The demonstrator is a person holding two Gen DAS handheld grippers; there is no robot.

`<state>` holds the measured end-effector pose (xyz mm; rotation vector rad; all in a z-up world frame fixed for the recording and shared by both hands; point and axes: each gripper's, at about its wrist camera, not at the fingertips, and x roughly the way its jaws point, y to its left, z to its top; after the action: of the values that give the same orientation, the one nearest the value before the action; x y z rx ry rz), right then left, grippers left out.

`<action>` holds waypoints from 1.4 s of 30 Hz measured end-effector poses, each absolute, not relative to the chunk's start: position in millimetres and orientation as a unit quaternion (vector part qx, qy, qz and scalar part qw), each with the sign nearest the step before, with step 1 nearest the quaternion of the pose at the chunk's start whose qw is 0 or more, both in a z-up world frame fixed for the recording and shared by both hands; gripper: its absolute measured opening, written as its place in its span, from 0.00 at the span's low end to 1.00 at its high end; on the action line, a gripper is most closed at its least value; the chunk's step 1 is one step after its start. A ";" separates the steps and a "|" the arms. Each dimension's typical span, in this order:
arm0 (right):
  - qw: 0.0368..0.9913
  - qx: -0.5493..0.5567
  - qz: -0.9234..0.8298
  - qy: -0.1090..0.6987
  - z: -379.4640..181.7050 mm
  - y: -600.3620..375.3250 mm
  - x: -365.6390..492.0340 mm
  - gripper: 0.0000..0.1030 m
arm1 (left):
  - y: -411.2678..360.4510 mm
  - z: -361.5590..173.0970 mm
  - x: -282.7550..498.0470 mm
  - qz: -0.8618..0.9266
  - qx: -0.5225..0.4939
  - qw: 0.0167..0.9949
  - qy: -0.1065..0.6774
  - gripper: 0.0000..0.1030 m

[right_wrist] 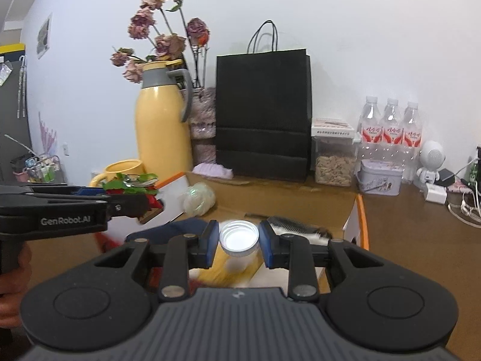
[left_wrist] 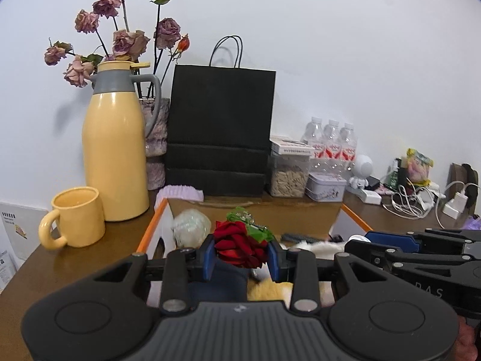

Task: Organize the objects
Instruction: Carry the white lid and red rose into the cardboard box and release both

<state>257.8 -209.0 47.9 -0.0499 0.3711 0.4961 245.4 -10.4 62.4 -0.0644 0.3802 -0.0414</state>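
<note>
My left gripper (left_wrist: 241, 255) is shut on a red artificial rose (left_wrist: 240, 245) with green leaves, held above an open cardboard box (left_wrist: 150, 228) with orange-edged flaps. It also shows at the left of the right wrist view (right_wrist: 150, 201). My right gripper (right_wrist: 239, 239) is shut on a white jar with a silver-rimmed lid (right_wrist: 239, 237), held over the same box (right_wrist: 357, 210). Inside the box lie a pale mesh ball (left_wrist: 192, 227), dark blue cloth (right_wrist: 180, 228), a black comb (right_wrist: 288, 221) and white fur.
On the brown table stand a yellow thermos (left_wrist: 115, 150), a yellow mug (left_wrist: 75, 216), a vase of dried roses (left_wrist: 156, 138), a black paper bag (left_wrist: 219, 132), a seed jar (left_wrist: 288, 174), a tin (left_wrist: 326, 185), water bottles (left_wrist: 330, 141), chargers and cables (left_wrist: 405, 201).
</note>
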 end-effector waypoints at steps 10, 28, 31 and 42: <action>0.955 -0.026 0.229 0.185 37.9 -196.1 308.3 0.29 | -7.3 49.9 305.2 -0.013 -0.017 0.978 0.210 0.32; 0.953 -0.055 0.219 0.204 25.9 -189.2 320.3 1.00 | 4.4 39.5 334.3 0.040 -0.005 0.976 0.215 1.00; 0.954 -0.052 0.217 0.199 29.5 -191.1 318.4 1.00 | 2.9 42.8 330.8 0.041 -0.002 0.976 0.212 1.00; 0.958 -0.053 0.202 0.195 37.7 -196.7 298.7 1.00 | 7.8 57.5 299.1 0.042 -0.003 0.978 0.203 1.00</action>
<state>298.7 -196.7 37.7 -0.1074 0.3949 0.4087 299.1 7.8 57.5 -0.0062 0.4083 0.0837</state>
